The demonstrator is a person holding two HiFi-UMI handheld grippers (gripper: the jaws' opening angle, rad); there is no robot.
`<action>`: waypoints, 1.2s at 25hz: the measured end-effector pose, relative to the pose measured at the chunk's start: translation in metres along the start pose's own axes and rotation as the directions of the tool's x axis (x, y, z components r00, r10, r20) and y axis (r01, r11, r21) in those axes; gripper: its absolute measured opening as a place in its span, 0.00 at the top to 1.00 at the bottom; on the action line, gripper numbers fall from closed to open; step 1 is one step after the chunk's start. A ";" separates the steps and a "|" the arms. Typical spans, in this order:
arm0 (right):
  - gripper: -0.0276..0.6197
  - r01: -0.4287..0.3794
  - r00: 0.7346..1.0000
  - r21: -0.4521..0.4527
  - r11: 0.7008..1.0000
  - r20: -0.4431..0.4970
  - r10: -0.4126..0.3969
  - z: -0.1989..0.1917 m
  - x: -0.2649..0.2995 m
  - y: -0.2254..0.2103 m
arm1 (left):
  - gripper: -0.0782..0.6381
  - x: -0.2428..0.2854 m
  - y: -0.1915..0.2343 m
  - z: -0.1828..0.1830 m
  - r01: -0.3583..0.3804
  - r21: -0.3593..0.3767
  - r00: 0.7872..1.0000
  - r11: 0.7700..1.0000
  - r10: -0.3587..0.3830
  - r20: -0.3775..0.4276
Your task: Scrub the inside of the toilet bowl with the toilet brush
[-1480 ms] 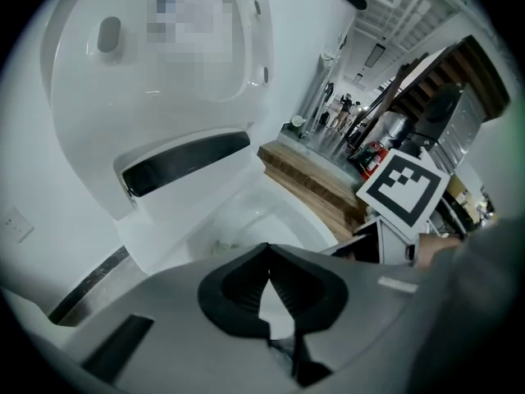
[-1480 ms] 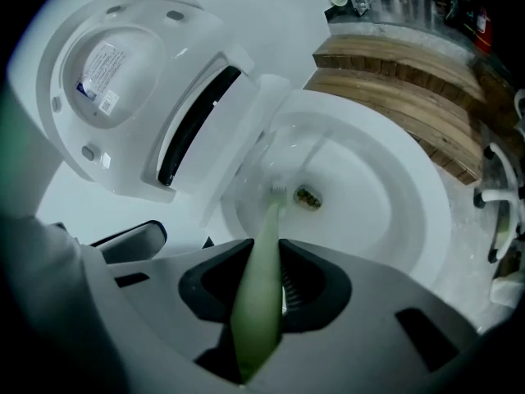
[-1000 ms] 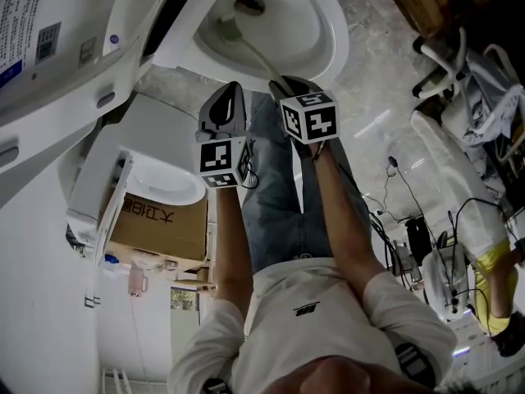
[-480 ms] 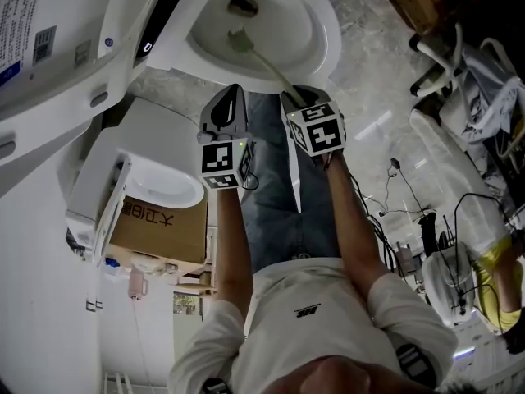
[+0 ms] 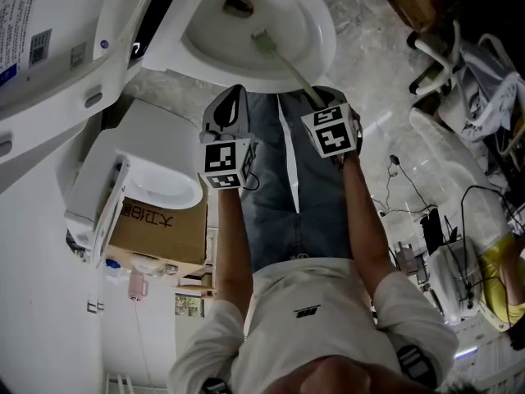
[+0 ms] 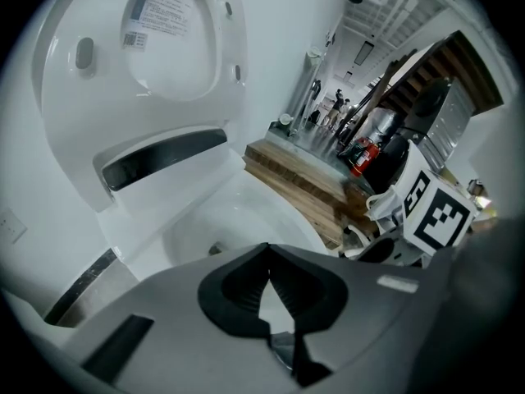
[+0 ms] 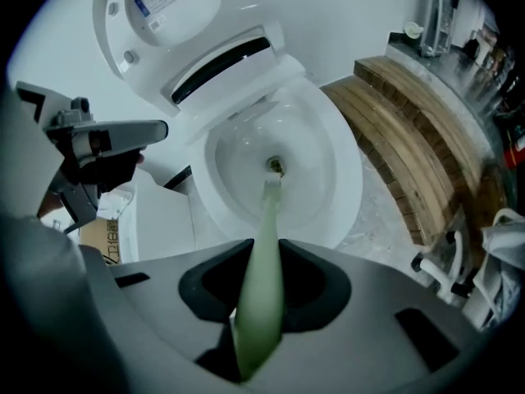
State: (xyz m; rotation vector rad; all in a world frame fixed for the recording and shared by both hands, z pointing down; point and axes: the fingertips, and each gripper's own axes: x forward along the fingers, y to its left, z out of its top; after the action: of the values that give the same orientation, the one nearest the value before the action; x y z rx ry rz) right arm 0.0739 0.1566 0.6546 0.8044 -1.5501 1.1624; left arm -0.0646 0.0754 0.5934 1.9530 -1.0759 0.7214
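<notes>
A person standing over the toilet bowl (image 5: 321,23) is scrubbing its inside with a pale green toilet brush (image 7: 267,220), working from the near rim. The right gripper (image 7: 262,281) is clenching the brush handle between its jaws, so the long shaft is reaching down and away into the basin while the gripper itself is hanging outside the rim. The bristled head is pressing on the bowl's inner wall, just on the near side of the drain opening (image 5: 238,5). The left gripper (image 6: 269,286) is hovering just left of its partner, jaws drawn together on nothing, apparently parked clear of the brush. The lid (image 6: 164,48) is standing raised at the far side, leaving the bowl open. The scrubbing appears under way, with much of the wall probably yet to be covered.
</notes>
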 end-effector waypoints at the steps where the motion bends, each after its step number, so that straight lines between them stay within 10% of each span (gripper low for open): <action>1: 0.82 0.016 1.000 -0.026 1.000 -0.009 -0.016 -0.002 0.000 -0.003 | 0.88 0.000 -0.002 -0.001 0.001 -0.004 1.000 1.000 -0.001 -0.002; 12: 0.82 0.111 0.991 -0.226 0.968 -0.048 -0.125 -0.001 0.012 -0.022 | 0.88 0.006 -0.007 -0.002 0.007 -0.012 1.000 1.000 -0.007 -0.008; 30: 0.82 0.112 0.986 -0.255 0.961 -0.090 -0.138 0.038 0.062 -0.026 | 0.88 0.023 0.009 -0.006 0.005 -0.042 1.000 0.999 -0.005 -0.018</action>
State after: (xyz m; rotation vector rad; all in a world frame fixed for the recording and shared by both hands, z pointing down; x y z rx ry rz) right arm 0.0674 0.1154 0.7192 0.6515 -1.4975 0.8833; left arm -0.0617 0.0671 0.6174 1.9091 -1.0667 0.7070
